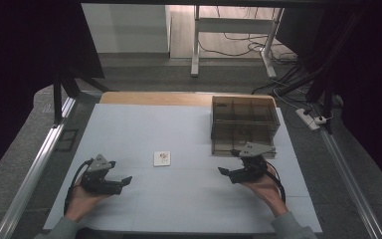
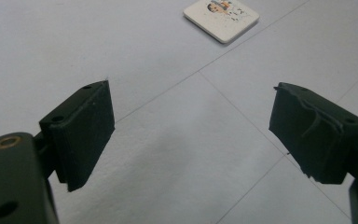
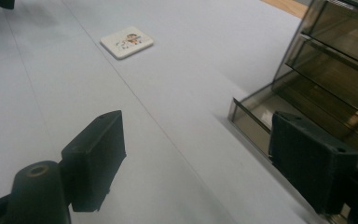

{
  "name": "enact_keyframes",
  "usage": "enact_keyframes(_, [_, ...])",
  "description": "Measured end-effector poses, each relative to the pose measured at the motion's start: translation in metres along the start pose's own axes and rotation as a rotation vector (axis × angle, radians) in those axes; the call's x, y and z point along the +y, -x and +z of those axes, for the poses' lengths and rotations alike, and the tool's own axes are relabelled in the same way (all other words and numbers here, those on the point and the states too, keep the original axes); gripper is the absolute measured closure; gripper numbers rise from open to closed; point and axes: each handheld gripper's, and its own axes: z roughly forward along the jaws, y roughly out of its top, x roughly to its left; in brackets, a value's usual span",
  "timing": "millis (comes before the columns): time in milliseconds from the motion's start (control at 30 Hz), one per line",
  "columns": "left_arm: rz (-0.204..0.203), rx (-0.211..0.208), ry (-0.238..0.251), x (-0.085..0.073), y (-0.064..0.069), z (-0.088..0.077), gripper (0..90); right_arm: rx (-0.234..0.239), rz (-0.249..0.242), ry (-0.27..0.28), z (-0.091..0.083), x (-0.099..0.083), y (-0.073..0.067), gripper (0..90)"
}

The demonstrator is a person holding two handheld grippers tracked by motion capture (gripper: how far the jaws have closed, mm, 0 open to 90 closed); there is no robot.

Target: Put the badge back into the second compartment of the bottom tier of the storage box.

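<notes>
A small white square tile point(image 1: 162, 158) with a coloured picture lies flat on the pale table, between the two hands. My left gripper point(image 1: 125, 181) is held low at the left, open, nothing between its jaws; the tile point(image 2: 221, 17) lies ahead of it, to the right. At the right my right gripper point(image 1: 225, 172) is also open and empty, just in front of a smoky clear drawer box point(image 1: 243, 123). In the right gripper view the tile point(image 3: 127, 41) lies farther off to the left and the drawer box point(image 3: 317, 70) rises at the right, its lowest drawer pulled slightly out.
The white table surface point(image 1: 189, 199) stretches around both hands, with a wooden strip point(image 1: 154, 98) along its far edge. Metal rails run along both sides. Beyond the table stand a desk frame and floor cables.
</notes>
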Motion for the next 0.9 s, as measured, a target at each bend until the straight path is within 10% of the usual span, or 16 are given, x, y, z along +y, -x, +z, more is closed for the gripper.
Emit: enact_keyframes(900, [-0.002,0.010,0.001,-0.003,0.000,-0.003,13.8,0.081,-0.074,-0.026,0.057,0.033,-0.015,20.1])
